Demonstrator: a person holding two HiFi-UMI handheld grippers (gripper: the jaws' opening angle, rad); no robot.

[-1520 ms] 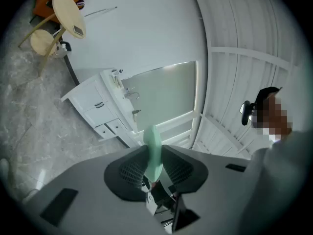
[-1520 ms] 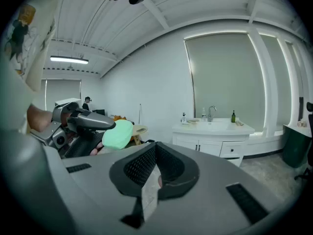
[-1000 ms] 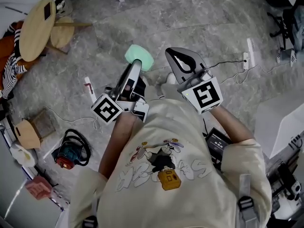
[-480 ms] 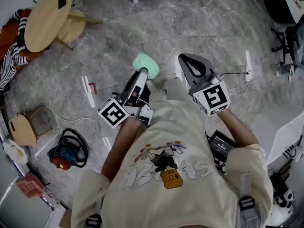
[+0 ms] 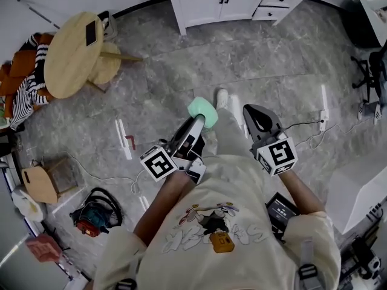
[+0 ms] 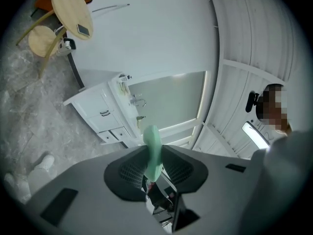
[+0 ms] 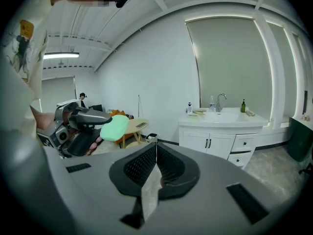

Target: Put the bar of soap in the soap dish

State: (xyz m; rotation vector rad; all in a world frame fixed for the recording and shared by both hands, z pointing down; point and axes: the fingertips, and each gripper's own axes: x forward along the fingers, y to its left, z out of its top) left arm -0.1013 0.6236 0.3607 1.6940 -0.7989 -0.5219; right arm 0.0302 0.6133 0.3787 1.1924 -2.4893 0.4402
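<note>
A pale green bar of soap (image 5: 202, 112) is held over the grey marble floor, with my left gripper (image 5: 199, 121) shut on it. In the left gripper view the soap (image 6: 152, 150) stands on edge between the two dark pads. The right gripper view shows that same soap (image 7: 114, 128) at its left. My right gripper (image 5: 252, 112) is shut with nothing in it, its pads meeting at the tips (image 7: 155, 150). A white vanity (image 7: 221, 131) with a tap and bottles stands ahead. A small flat thing lies by the bottles; I cannot tell whether it is the soap dish.
The vanity cabinet (image 5: 242, 0) stands against the far wall. A round wooden table (image 5: 74, 54) with a phone and a stool stand at the left. Cables and a power tool (image 5: 94, 208) lie on the floor; a power strip (image 5: 324, 107) lies at the right.
The person has walked forward: the vanity has come into view at the top and the table has slid down. Both grippers keep their pose, the left one holding the soap.
</note>
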